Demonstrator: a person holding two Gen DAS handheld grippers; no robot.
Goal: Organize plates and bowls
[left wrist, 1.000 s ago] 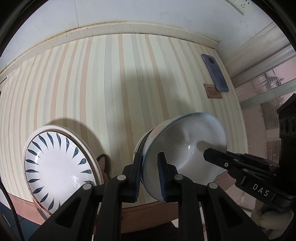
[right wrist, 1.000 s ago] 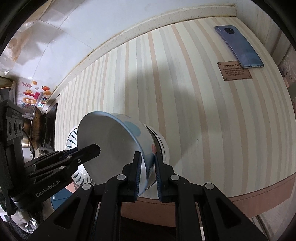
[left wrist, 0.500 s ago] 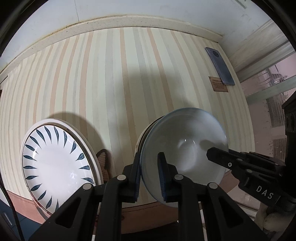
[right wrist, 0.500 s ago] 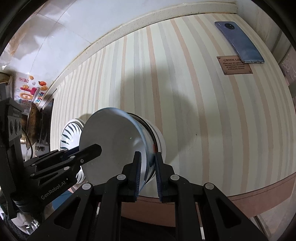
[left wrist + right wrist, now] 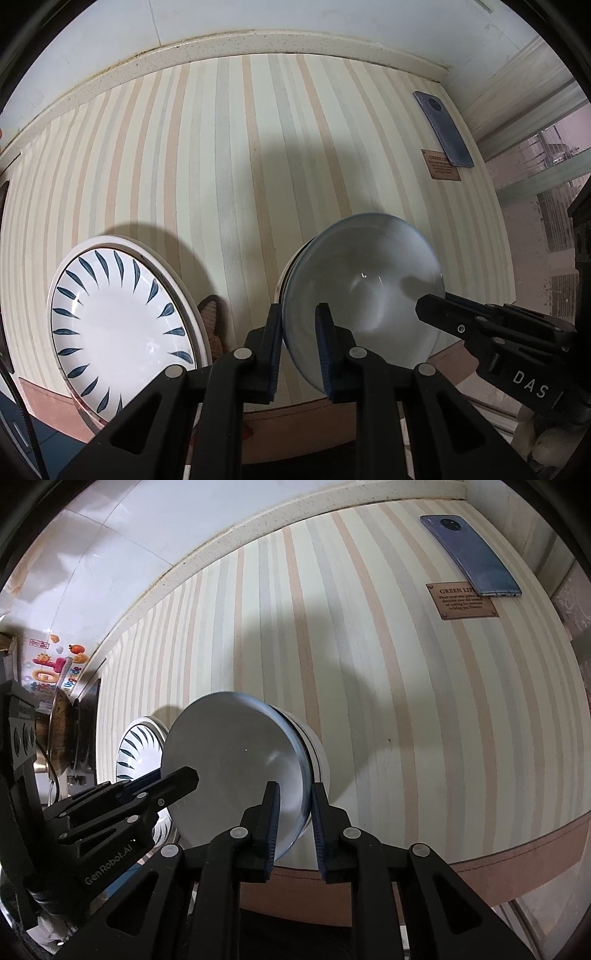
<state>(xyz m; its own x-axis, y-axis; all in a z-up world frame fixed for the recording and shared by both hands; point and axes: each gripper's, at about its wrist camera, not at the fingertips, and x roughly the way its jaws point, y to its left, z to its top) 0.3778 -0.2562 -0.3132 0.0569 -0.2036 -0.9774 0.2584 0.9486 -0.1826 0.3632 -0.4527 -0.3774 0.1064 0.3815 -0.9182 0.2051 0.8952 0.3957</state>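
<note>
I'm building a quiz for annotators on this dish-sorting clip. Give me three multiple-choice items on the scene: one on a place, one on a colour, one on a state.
1. Where does the phone lie?
A. On the patterned plate
B. At the far right corner of the striped table, beside a brown tag
C. Inside the bowl

2. What colour are the leaf marks on the plate?
A. Red
B. Yellow
C. Dark blue

3. How is the bowl held?
A. By both grippers, one on each side of its rim
B. By the left gripper alone
C. By neither; it lies free

Answers:
1 B: the right wrist view shows the phone partly over the brown tag.
2 C: dark blue strokes ring the white plate.
3 A: the left gripper and right gripper each clamp the rim.
</note>
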